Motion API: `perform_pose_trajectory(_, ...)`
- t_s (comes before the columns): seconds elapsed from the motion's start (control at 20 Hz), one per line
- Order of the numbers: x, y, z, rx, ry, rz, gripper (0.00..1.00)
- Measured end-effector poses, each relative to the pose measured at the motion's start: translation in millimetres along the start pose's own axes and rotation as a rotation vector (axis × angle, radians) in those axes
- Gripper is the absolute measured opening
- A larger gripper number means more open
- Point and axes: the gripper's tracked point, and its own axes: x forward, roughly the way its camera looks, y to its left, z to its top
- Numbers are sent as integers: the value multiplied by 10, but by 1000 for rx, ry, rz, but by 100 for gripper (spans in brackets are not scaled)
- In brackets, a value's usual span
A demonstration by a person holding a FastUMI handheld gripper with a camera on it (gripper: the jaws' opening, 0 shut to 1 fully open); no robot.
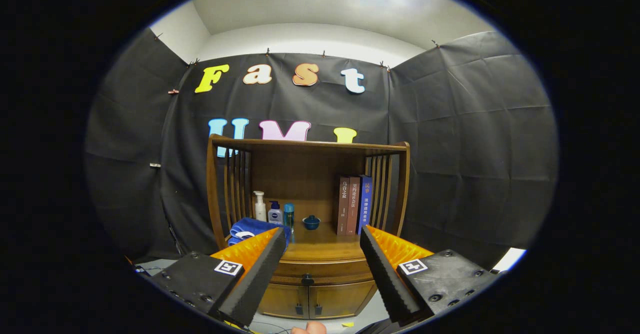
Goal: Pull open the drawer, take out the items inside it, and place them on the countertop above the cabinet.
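Right now I see the drawer (320,270) shut, sitting just under the front edge of the cabinet's countertop (320,246), its dark knob (307,279) centred between and beyond my jaws. My gripper (320,259) has its jaws spread wide and holding nothing, one on each side of the drawer front, well short of the knob. Below the drawer are two cabinet doors (309,300), closed. On the countertop, a folded blue towel (250,229) lies at the left edge, with three bottles (272,210) behind it near the back left corner. A small blue bowl (311,222) sits near the middle, and three upright books (354,205) stand toward the right edge against the slatted side.
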Motion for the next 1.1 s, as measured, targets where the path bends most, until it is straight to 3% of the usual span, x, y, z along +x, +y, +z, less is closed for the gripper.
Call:
perform_pose_trajectory(0.5, 350, 168, -470, 12, -50, 39, 98)
perform_pose_trajectory(0.8, 729, 288, -1205, 9, -53, 18, 98)
perform_pose_trajectory(1.1, 1112, 511, -2212, -32, 24, 66, 98)
